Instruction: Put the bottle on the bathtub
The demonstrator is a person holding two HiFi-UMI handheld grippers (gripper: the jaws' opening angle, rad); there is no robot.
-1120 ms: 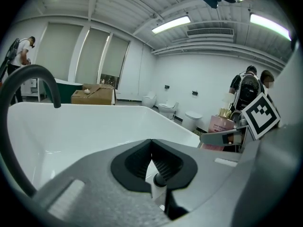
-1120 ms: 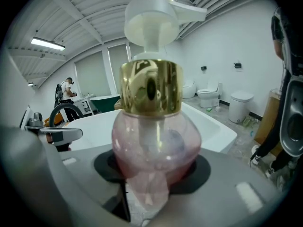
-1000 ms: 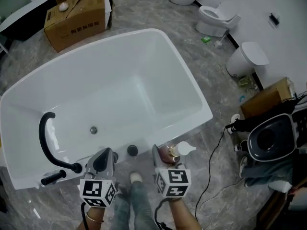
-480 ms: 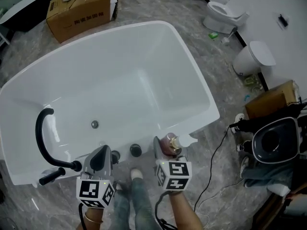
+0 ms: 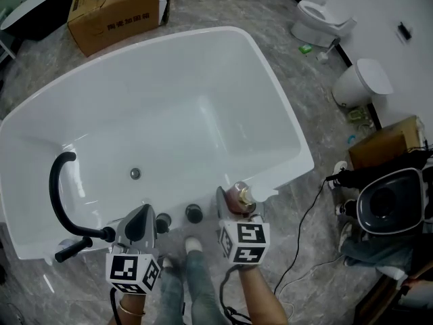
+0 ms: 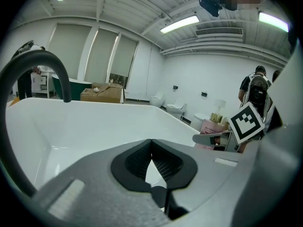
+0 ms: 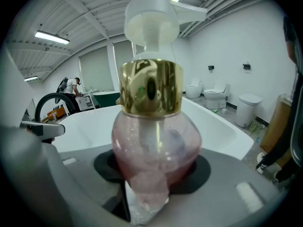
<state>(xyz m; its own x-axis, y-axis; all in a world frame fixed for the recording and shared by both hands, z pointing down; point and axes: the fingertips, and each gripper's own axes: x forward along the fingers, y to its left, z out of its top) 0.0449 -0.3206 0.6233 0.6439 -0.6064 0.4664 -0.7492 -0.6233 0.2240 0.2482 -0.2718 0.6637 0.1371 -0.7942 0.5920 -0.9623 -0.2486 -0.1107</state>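
Compared with one second earlier, the bottle (image 5: pixel 238 195) sits closer over the near right corner of the bathtub (image 5: pixel 287 124) rim. It is upright, and the right gripper (image 7: pixel 155 170) pads clamp its pink body below the gold collar. Two black knobs (image 5: pixel 194 213) occupy the rim to the bottle's left, open white rim extends toward the corner, and the left gripper (image 6: pixel 151 148) jaws are pressed together on nothing near the black faucet (image 5: pixel 57 195).

We see the faucet (image 5: pixel 52 195) at the bathtub (image 5: pixel 135 61) near-left end, the box (image 5: pixel 115 9) behind, the toilet (image 5: pixel 321 15) far right, and the bottle (image 5: pixel 238 198) over the near rim, right of the knobs (image 5: pixel 194 213).
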